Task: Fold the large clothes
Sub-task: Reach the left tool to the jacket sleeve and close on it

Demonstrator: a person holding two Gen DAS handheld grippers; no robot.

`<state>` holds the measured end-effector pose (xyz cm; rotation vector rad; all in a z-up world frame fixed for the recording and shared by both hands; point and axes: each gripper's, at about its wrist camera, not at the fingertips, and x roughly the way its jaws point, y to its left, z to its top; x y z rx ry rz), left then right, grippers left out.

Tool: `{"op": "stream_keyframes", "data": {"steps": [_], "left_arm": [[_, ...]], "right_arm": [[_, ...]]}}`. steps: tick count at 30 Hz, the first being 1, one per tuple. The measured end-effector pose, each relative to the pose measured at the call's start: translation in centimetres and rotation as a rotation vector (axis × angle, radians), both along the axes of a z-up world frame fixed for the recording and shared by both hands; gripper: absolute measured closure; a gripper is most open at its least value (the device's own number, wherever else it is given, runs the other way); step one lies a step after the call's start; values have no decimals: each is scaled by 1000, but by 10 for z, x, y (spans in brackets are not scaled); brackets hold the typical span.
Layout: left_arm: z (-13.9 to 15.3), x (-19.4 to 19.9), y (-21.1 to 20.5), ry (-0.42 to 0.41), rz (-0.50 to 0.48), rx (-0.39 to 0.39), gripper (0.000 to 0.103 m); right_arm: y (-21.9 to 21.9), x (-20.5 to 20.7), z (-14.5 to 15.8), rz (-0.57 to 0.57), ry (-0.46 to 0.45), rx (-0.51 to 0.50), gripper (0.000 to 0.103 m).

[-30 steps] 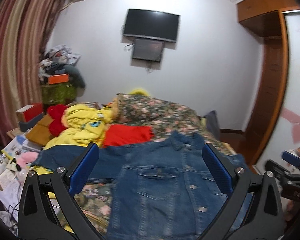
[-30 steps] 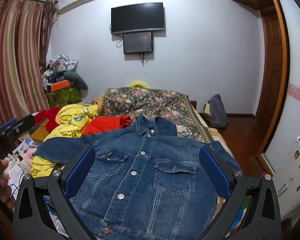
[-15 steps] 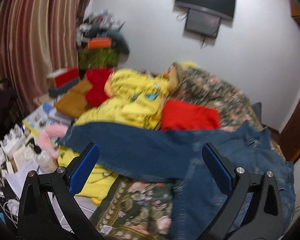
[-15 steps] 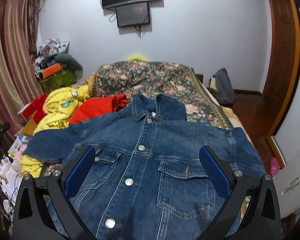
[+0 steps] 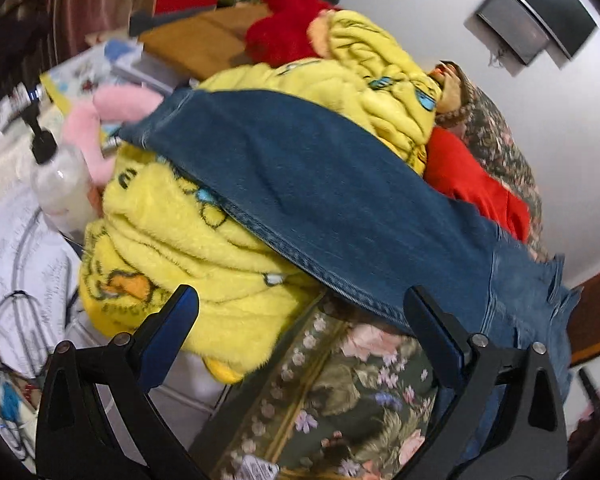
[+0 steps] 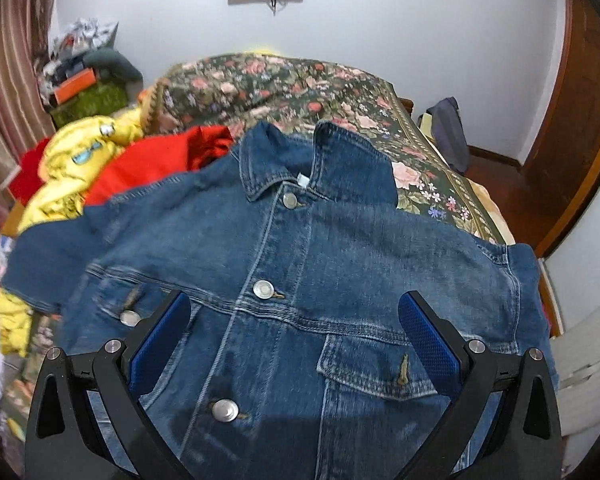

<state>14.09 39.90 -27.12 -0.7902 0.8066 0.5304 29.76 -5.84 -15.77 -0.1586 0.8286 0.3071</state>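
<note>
Denim fills the right wrist view: the jacket [image 6: 300,280] lies face up on the bed [image 6: 420,152], buttoned, collar toward the far wall, both chest pockets showing. The right gripper [image 6: 294,328] hangs just over its chest, jaws spread wide with nothing between them. That view catches the jacket's sleeve only as a blurred edge at its left. The left wrist view shows that part plainly: the sleeve [image 5: 300,184] runs out off the bed's side and drapes across a yellow fleece blanket [image 5: 172,248], with a red garment [image 5: 472,184] behind it. The left gripper [image 5: 300,328] sits near the sleeve's lower seam, jaws wide apart and holding nothing. Beyond the cuff are a pink plush toy [image 5: 112,116] and a pump bottle [image 5: 56,184].
</note>
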Motion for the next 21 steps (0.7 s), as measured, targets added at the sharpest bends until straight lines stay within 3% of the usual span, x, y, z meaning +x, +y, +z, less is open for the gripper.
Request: {"op": "stream_keyframes", "data": {"steps": [6,11,18,21], "left_arm": [[-20,12,44,-28,41,-102,13],[-27,17,71,-103,76,-175,24],[-50,27,97,-47,142,-202,41],[-57,34,103,-25,154,-198,42]], "right_arm": [[8,1,-10,34,26,-47,0],[14,3,-17,46,59,-42,0],[19,10,-22,41,78,-54,0],[20,9,-24,41,79,-59,0]]}}
